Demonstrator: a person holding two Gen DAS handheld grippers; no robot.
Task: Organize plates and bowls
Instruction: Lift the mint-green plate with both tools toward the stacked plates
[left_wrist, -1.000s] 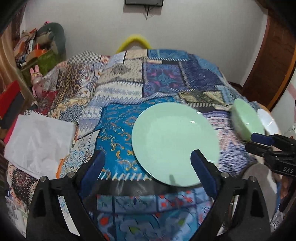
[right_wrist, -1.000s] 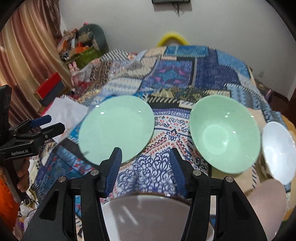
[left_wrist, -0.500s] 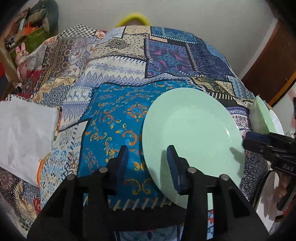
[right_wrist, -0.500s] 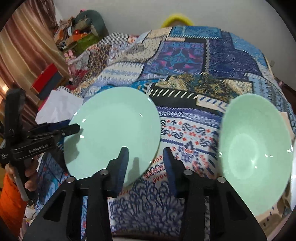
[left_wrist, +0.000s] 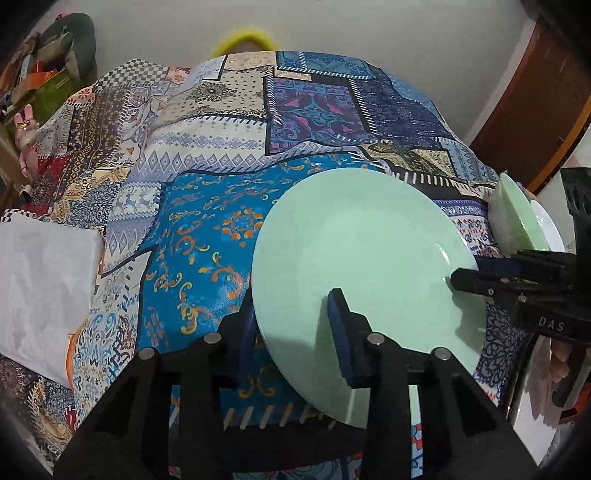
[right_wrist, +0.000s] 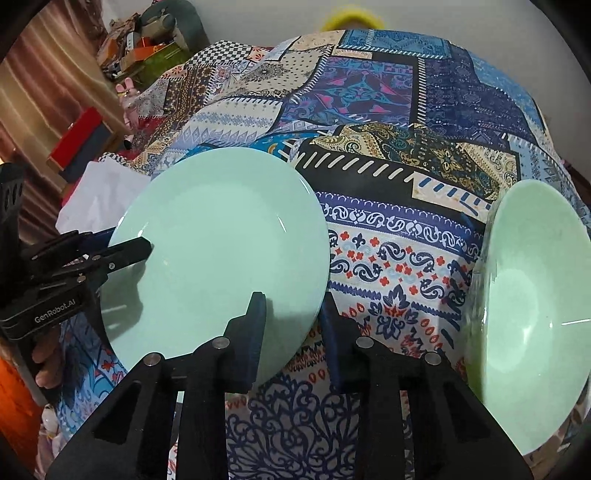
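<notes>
A pale green plate (left_wrist: 362, 251) lies on the patchwork cloth; it also shows in the right wrist view (right_wrist: 221, 243). My left gripper (left_wrist: 291, 325) straddles its near left rim, one finger over and one under, narrowed but not visibly clamped. My right gripper (right_wrist: 291, 325) straddles the plate's near right rim in the same way. Each gripper shows in the other's view, the right (left_wrist: 480, 275) and the left (right_wrist: 125, 247), both at the plate's edge. A green bowl (right_wrist: 532, 317) sits to the right, with a white dish (left_wrist: 550, 229) behind it.
A white cloth (left_wrist: 40, 288) lies at the table's left edge. Boxes and clutter (right_wrist: 144, 48) stand on the far left. A yellow chair back (left_wrist: 245, 37) is behind the table and a wooden door (left_wrist: 535, 92) at the right.
Both grippers have moved forward and down onto the green plate and narrowed their fingers around its rim, left on the left side, right on the right side.
</notes>
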